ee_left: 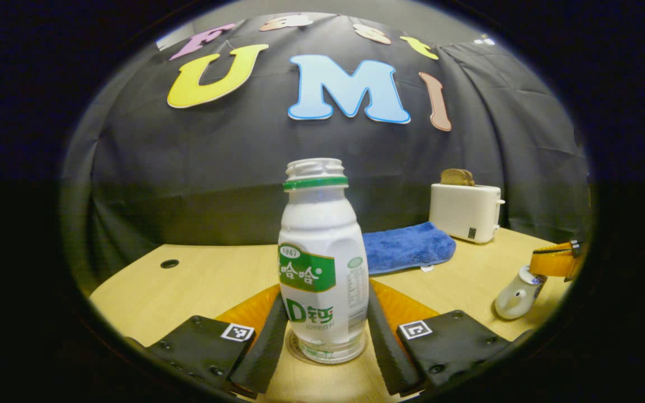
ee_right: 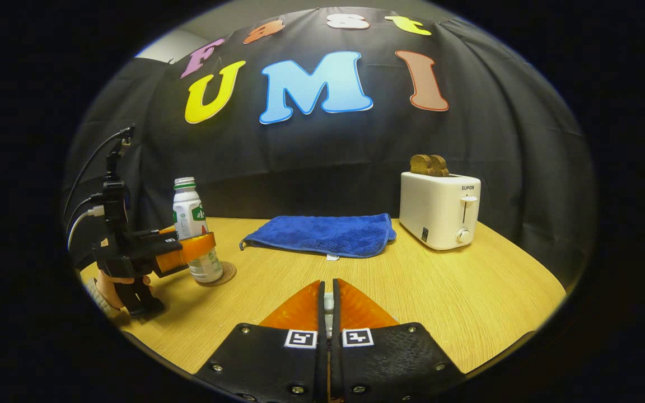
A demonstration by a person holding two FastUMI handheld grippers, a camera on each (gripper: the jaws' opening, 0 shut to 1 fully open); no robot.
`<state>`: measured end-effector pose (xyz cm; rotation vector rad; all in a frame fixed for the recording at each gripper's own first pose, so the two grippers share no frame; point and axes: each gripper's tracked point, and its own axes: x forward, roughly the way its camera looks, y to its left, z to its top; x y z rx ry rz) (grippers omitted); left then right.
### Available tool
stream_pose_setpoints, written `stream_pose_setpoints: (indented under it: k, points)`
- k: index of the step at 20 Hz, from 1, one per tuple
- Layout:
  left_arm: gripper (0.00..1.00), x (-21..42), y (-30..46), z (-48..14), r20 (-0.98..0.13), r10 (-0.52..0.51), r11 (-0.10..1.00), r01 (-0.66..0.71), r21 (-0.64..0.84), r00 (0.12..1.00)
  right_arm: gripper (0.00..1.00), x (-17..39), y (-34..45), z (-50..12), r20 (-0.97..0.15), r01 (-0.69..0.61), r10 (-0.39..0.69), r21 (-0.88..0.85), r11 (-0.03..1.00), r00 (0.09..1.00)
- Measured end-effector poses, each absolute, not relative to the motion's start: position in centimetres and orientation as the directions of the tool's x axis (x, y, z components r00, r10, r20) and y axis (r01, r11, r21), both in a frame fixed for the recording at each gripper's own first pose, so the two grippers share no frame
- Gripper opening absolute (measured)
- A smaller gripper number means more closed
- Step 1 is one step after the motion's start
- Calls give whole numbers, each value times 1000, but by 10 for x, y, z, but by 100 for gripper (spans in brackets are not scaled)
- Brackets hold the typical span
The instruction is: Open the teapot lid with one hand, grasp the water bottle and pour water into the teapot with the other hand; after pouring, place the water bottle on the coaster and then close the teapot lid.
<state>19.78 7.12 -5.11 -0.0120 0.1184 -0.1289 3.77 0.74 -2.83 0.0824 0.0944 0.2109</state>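
Water bottle (ee_left: 322, 263): white plastic body, green ring at neck, green-and-white label, no cap, clear base; stands upright on round coaster (ee_left: 300, 351) near the table's (ee_left: 199, 280) left side. In left gripper view it sits between the left gripper's (ee_left: 325, 336) fingers, which flank it close on both sides w/ a thin gap visible near the base; jaws spread, contact not certain, so released or just about touching. Right gripper view shows same gripper (ee_right: 202, 246) from afar w/ bottle (ee_right: 191, 224) upright on coaster (ee_right: 224, 274), a hand (ee_right: 118, 288) holding the tool from below. Bottle contents: cannot tell thru the white wall; clear bottom looks empty-ish but unsure. Teapot (ee_left: 518, 294): small, pale, rounded, spout pointing left-ish, at far right of left gripper view, w/ right gripper (ee_left: 555, 260) just above it at the top; lid state hard to tell there. In right gripper view, right gripper (ee_right: 329, 305) fingers are clenched together w/ a small pale bit pinched between the tips, prob. lid knob, too hidden to confirm. Toaster (ee_right: 440, 215), white, rear right, holds two brown bread slices (ee_right: 429, 164) sticking up from slots. Blue cloth (ee_right: 322, 235) lies flat mid-rear, beside toaster.
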Motion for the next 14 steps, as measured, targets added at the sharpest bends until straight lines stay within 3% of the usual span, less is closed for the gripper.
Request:
stream_pose_setpoints:
  k: [4, 8, 9, 10, 11, 14]
  points:
    - [81, 197, 69, -51, -118, -132, 991, 129, -26, 984, 2, 37, 7, -29, -86, -206, 214, 98, 974, 973]
    - [87, 194, 69, -42, -97, -128, 992, 125, -33, 987, 9, 36, 6, -29, -89, -205, 216, 117, 972, 972]
    - [94, 192, 70, -36, -83, -129, 991, 127, -33, 988, 11, 35, 9, -28, -85, -221, 232, 126, 967, 969]
    - [96, 190, 69, -35, -78, -126, 992, 124, -31, 989, 27, 34, 14, -28, -84, -237, 248, 129, 963, 965]
    - [97, 189, 69, -31, -75, -123, 992, 121, -30, 990, 35, 34, 14, -28, -85, -232, 243, 114, 966, 966]
    - [99, 183, 73, -27, -63, -111, 994, 110, -16, 992, 39, 32, 10, -25, -69, -212, 216, 68, 975, 974]
